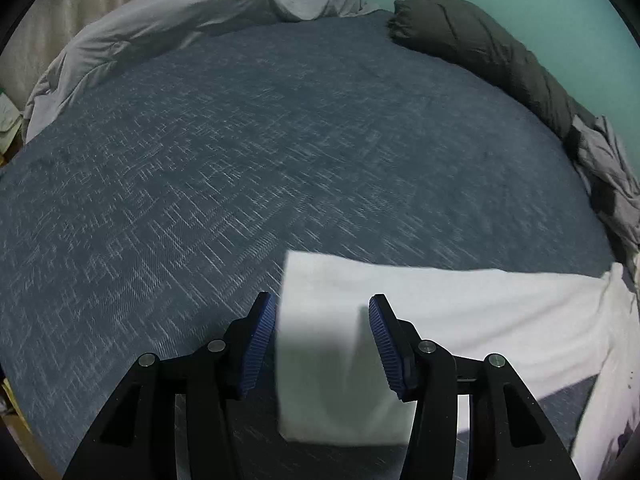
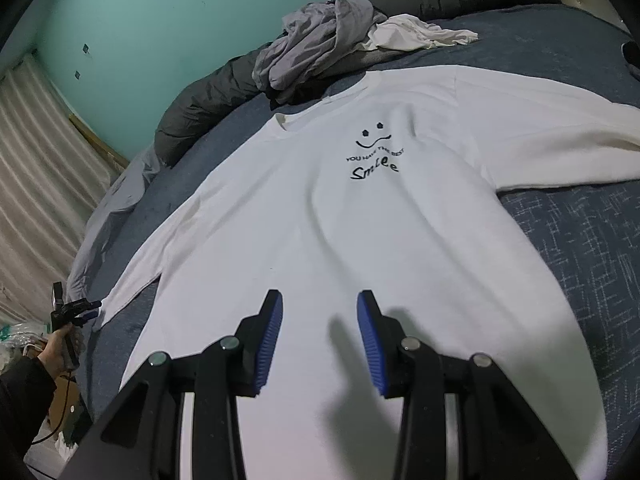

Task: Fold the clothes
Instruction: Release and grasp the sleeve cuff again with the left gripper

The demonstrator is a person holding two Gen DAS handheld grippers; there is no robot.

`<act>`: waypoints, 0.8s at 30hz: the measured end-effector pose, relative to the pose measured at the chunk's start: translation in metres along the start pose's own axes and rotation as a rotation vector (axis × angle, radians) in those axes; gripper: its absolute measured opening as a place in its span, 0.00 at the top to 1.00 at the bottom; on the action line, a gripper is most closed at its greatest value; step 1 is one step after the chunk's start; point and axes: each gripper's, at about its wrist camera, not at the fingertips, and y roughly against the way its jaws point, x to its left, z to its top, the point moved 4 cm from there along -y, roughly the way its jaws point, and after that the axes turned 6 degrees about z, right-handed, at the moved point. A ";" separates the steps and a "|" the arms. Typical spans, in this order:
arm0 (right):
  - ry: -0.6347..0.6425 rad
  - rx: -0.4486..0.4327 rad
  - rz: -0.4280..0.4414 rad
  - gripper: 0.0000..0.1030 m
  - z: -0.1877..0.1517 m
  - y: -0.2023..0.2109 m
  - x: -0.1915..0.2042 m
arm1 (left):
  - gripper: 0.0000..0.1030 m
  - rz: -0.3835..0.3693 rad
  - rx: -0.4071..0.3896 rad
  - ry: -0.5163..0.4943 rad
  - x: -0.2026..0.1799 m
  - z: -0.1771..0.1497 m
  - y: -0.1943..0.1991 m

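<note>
A broad stretch of blue bedspread [image 1: 248, 152] lay bare ahead of the left gripper [image 1: 322, 344], nothing on it to snag. The far edge was hemmed in by a dark rolled quilt [image 1: 492, 44] and a grey duvet [image 1: 168, 36]. Crumpled grey clothes [image 2: 316, 44] crowded the white sweatshirt [image 2: 320, 220] at its collar.

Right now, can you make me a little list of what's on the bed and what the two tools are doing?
bed cover: dark blue
main shirt: white shirt lying flat, front up, sleeves spread out
print: smiley face with writing
left tool: open, over the left sleeve end, not pinching it
right tool: open, over the shirt's lower part
other clothes: grey and white pile beyond the collar
</note>
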 end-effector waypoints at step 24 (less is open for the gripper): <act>0.035 0.009 -0.026 0.62 -0.003 -0.007 0.006 | 0.95 -0.030 -0.135 -0.057 -0.020 0.074 0.028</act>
